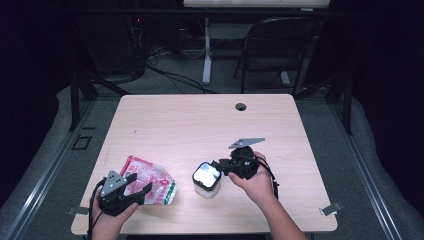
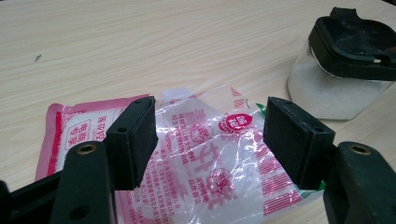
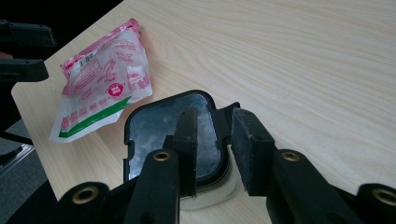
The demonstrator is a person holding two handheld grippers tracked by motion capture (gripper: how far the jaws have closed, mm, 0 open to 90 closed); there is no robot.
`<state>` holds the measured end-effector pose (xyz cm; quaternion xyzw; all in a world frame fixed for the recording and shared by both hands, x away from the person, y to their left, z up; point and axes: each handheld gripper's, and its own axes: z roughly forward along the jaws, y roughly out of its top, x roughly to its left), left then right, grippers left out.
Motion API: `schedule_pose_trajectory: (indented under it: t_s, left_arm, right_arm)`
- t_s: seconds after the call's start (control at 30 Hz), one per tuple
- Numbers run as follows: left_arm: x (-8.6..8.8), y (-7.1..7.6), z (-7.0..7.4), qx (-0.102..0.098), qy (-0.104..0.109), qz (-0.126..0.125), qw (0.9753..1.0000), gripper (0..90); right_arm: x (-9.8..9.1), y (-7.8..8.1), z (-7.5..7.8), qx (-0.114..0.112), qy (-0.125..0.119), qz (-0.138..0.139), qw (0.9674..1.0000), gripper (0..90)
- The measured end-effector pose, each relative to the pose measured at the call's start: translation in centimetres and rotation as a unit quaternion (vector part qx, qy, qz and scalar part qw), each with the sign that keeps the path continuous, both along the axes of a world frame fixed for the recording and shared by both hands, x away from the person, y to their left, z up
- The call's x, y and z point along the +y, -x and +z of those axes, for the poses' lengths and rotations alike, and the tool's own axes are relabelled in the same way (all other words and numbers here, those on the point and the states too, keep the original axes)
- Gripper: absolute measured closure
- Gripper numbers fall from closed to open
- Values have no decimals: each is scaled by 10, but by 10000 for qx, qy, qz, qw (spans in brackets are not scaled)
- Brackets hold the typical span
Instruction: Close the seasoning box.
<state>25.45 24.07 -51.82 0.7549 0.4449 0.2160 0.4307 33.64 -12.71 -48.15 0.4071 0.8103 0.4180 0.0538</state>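
Down at the tabletop's (image 1: 165,117) near left, the left gripper (image 1: 138,183) hangs released over the bag (image 1: 159,182), which lies flat, its long axis slanting away to the left. Right of it stands the jar (image 1: 207,180), upright, the right gripper (image 1: 217,165) released, jaws straddling its lid rim.

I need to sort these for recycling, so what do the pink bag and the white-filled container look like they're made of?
The pink bag: thin glossy plastic film, judging by its crinkles and see-through middle. The container: clear body, probably rigid plastic, with a matte black lid, likely plastic too.
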Motion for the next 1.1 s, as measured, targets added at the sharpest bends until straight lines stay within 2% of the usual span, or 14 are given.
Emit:
schedule_pose_trajectory:
  t_s: [0.23, 0.4, 0.5, 0.63, 0.73, 0.83, 1.0, 1.1]
  left_arm:
    - [3, -2, 1, -15, 8, 56, 10000, 349]
    - [7, -4, 3, 2, 43, 78, 10000, 376]
    - [10, -5, 3, -15, 60, 120, 9999, 376]
    - [13, -7, 3, 19, 62, 176, 9998, 379]
    - [15, -8, 2, -14, 91, 208, 9997, 379]
    - [16, -9, 2, -2, 104, 231, 9997, 380]
    - [20, -10, 1, -8, 69, 243, 9997, 382]
    - [22, -10, 0, -3, 58, 293, 9996, 382]
  right_arm:
    - [-5, 2, 7, -89, -82, -16, 9999, 652]
    - [-12, 3, 18, -111, -199, -24, 9997, 607]
    - [-18, 5, 22, -175, -60, -128, 9997, 582]
    - [-28, 10, 23, -461, 5, -287, 9985, 508]
    - [-37, 14, 21, -501, -37, -385, 9980, 484]
    - [-47, 19, 18, -512, 28, -498, 9974, 475]
    - [-67, 27, 8, -501, 25, -801, 9955, 454]
    - [-81, 32, -2, -456, -96, -1030, 9936, 431]
